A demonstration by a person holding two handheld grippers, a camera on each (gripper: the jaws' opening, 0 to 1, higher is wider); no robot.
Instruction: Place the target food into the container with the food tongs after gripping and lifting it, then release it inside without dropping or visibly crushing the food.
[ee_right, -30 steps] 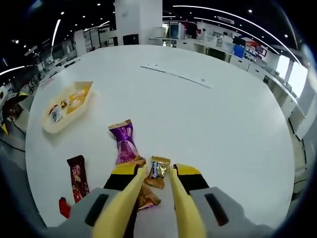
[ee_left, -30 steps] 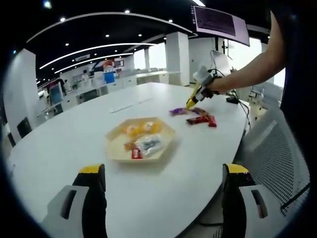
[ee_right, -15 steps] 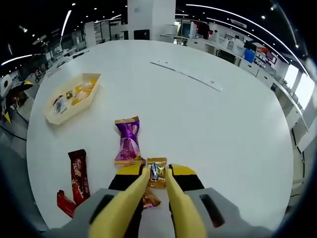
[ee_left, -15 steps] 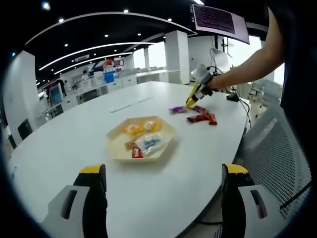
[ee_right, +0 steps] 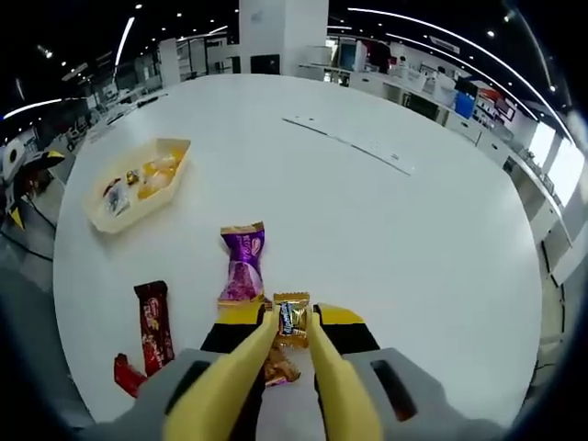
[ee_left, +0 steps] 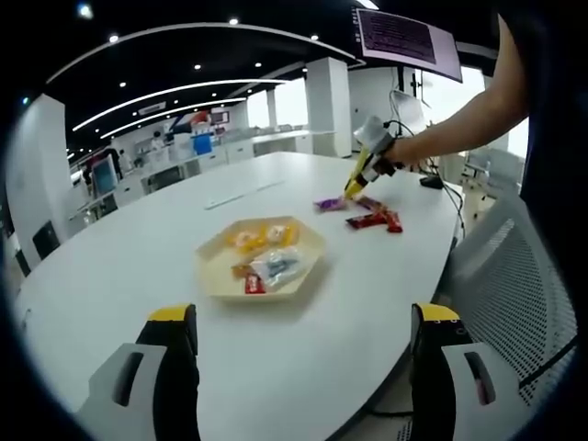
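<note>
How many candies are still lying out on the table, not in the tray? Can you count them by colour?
Counted in the right gripper view:
Purple candy: 1
Brown bar: 1
Red bar: 1
Gold candy between the yellow tongs: 1
Orange-gold candy under the tongs: 1
Total: 5

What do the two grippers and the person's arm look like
The left gripper has grey bodies with black jaws capped in yellow. The right gripper is grey and black too, fitted with long yellow tongs. The person's arm is bare below a dark sleeve.
</note>
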